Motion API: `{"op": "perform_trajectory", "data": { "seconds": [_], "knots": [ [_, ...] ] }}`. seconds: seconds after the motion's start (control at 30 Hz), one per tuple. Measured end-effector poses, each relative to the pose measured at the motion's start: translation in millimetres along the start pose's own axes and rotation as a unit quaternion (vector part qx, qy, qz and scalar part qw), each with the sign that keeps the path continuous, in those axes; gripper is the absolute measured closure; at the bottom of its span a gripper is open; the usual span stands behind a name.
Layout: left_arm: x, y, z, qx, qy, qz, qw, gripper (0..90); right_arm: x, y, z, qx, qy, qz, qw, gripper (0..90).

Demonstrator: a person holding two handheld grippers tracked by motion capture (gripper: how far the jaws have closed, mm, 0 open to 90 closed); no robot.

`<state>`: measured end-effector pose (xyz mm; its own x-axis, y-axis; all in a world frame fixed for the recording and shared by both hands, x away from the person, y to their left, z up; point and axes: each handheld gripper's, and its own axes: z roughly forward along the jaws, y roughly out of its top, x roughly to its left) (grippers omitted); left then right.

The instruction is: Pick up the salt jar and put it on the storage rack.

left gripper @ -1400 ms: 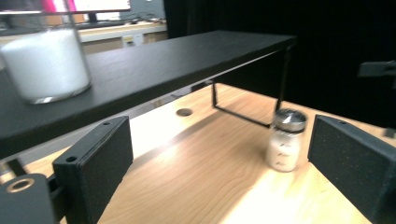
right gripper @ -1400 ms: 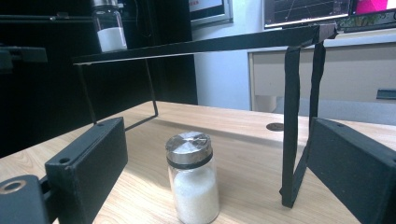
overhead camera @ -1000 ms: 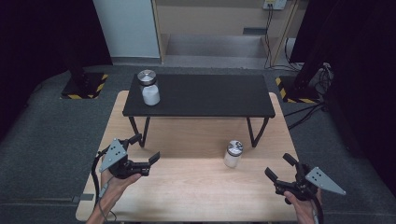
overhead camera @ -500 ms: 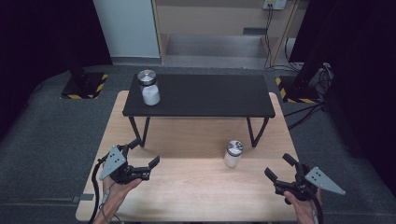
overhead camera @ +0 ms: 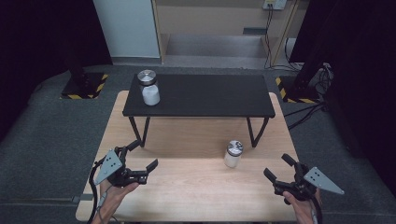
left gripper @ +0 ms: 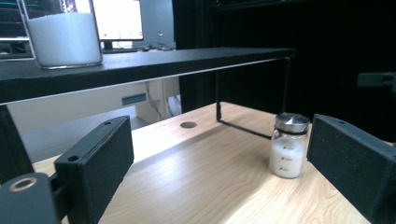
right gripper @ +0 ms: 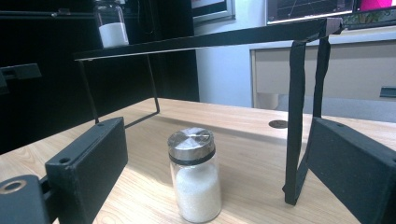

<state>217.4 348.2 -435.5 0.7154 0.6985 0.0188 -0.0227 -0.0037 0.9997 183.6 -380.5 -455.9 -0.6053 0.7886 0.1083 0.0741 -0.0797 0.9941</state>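
A small jar (overhead camera: 233,153) of white grains stands upright on the wooden table (overhead camera: 196,186), just in front of the black shelf (overhead camera: 201,95). The left gripper (overhead camera: 142,156) and right gripper (overhead camera: 277,167) hover near it on either side, jaws spread, gripping nothing.
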Motion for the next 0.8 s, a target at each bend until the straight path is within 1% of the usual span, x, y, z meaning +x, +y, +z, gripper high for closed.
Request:
{"op": "perform_trajectory", "data": {
  "seconds": [0.13,0.2,0.3,0.43,0.5,0.63,0.8],
  "knots": [
    [0.7,-0.6,-1.9,0.004,-0.013,0.002,0.9999,3.5,-0.8,-0.3,0.0,-0.001,0.001,-0.002,1.0,6.0],
    [-0.4,-0.3,-2.4,0.005,-0.015,0.006,0.9999,3.0,-0.9,-0.1,0.1,0.0,0.002,-0.005,1.0,5.9],
    [-1.0,-1.1,-2.9,0.002,-0.021,0.0,0.9998,2.4,-1.1,0.1,0.6,0.0,0.004,-0.01,0.9999,5.7],
    [-2.9,-1.8,-3.8,0.0,-0.021,-0.002,0.9998,2.6,-1.0,0.4,0.4,-0.003,0.006,-0.015,0.9999,5.4],
    [-2.9,-2.7,-4.2,-0.004,-0.022,-0.008,0.9997,2.5,-1.2,0.1,-0.1,-0.005,0.006,-0.015,0.9998,5.3],
    [-3.6,-2.6,-5.4,-0.003,-0.02,-0.005,0.9998,2.5,-0.8,0.2,-0.4,-0.007,0.006,-0.017,0.9998,5.2],
    [-3.0,-4.0,-6.3,-0.006,-0.018,-0.012,0.9997,2.5,0.0,0.7,-0.6,-0.007,0.006,-0.02,0.9998,4.7]
  ]
}}
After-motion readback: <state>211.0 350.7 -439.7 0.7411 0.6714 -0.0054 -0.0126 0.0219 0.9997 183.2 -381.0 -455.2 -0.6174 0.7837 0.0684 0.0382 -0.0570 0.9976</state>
